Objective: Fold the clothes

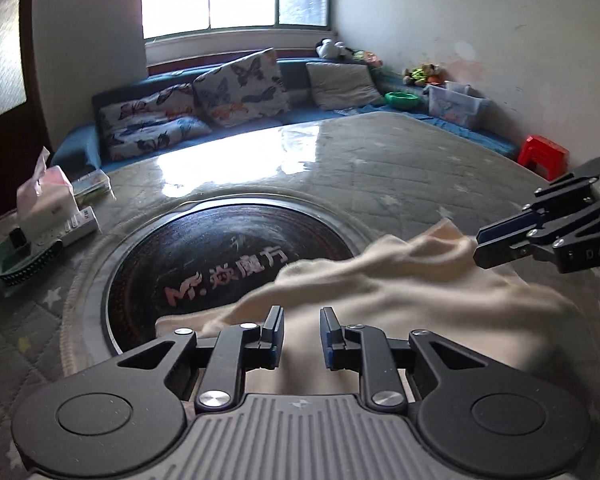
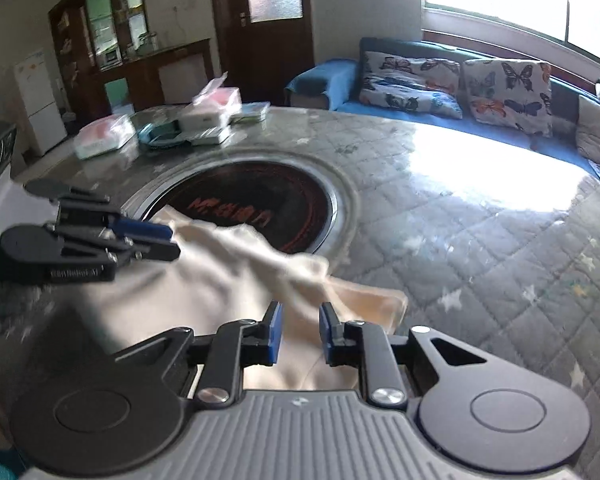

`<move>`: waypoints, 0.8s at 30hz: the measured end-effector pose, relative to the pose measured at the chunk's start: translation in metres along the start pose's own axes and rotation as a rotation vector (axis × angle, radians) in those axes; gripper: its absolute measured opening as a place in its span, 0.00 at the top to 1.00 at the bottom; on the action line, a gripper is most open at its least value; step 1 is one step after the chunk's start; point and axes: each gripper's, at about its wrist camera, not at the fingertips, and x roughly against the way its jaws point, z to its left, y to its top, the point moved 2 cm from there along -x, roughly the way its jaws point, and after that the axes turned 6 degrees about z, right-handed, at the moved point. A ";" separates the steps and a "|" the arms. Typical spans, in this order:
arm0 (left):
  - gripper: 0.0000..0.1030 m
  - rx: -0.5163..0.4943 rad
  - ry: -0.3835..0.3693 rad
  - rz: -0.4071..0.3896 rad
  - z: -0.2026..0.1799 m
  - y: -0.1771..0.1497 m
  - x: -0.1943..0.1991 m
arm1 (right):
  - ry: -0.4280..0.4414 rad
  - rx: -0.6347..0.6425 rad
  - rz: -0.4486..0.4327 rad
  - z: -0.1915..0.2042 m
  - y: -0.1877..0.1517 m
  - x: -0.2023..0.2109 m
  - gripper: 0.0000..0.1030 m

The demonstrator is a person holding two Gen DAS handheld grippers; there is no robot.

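Observation:
A cream cloth (image 1: 380, 280) lies bunched on the round table, partly over the dark round hotplate (image 1: 204, 264). It also shows in the right wrist view (image 2: 220, 280). My left gripper (image 1: 300, 332) hovers over the cloth's near part with its jaws open and nothing between them; in the right wrist view (image 2: 172, 242) it sits at the cloth's left edge with its fingers close together. My right gripper (image 2: 300, 332) is open over the cloth's near edge; in the left wrist view (image 1: 480, 246) it sits at the cloth's right corner.
The table has a grey quilted cover (image 1: 400, 168) under glass. Tissue packs (image 1: 46, 196), a power strip and a green tray (image 1: 8, 264) sit at its left edge. A blue sofa with butterfly cushions (image 1: 240, 88) runs behind. A red stool (image 1: 544, 156) stands at right.

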 end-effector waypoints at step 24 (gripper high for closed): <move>0.78 -0.116 -0.126 -0.064 -0.057 -0.026 0.033 | 0.037 0.158 -0.044 0.064 -0.034 0.024 0.85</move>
